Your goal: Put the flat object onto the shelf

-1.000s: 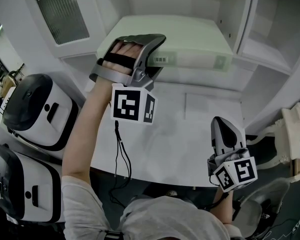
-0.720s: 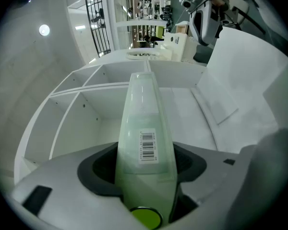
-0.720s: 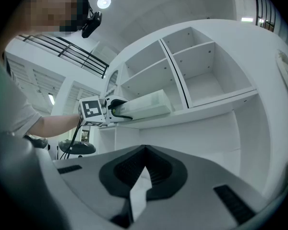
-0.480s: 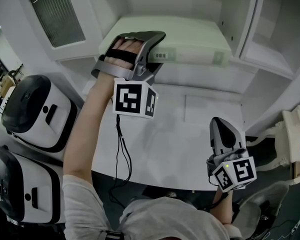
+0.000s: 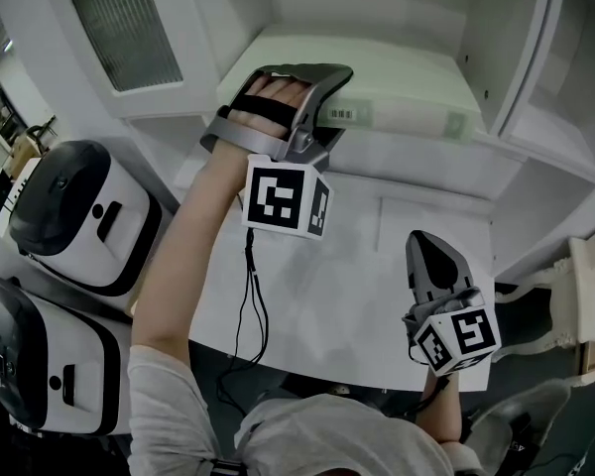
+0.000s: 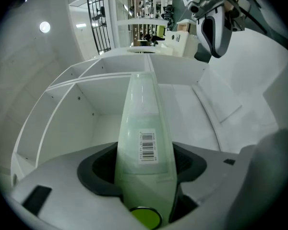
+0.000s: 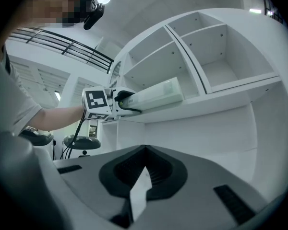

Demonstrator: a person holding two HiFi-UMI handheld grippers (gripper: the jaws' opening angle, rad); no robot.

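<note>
1. Already, most of the flat box (image 5: 397, 87) is seen inside the shelf (image 5: 416, 152), in the open compartment at the upper centre of the head view, lying level along the board.
2. Its near end, the one with the barcode label (image 5: 345, 114), is clamped between the jaws of the left gripper (image 5: 322, 107); in the left gripper view the pale green box fills the gap between the dark pads, so it is judged to be gripped, not released.
3. Whether the full weight of the box is borne by the board cannot be told; in the right gripper view it appears to lie along the shelf edge with the gripped end just at the front.
4. The right gripper (image 5: 426, 246) is held low at the lower right of the head view, over the white table (image 5: 347, 286) and well apart from the box; its jaws are drawn together and nothing is held between them.
5. The carrying and most of the insertion are therefore judged done.
6. What is left: the box is to be pushed fully home if needed, the left jaws are to be opened, and that gripper is to be drawn clear without the box being dragged back out.
</note>
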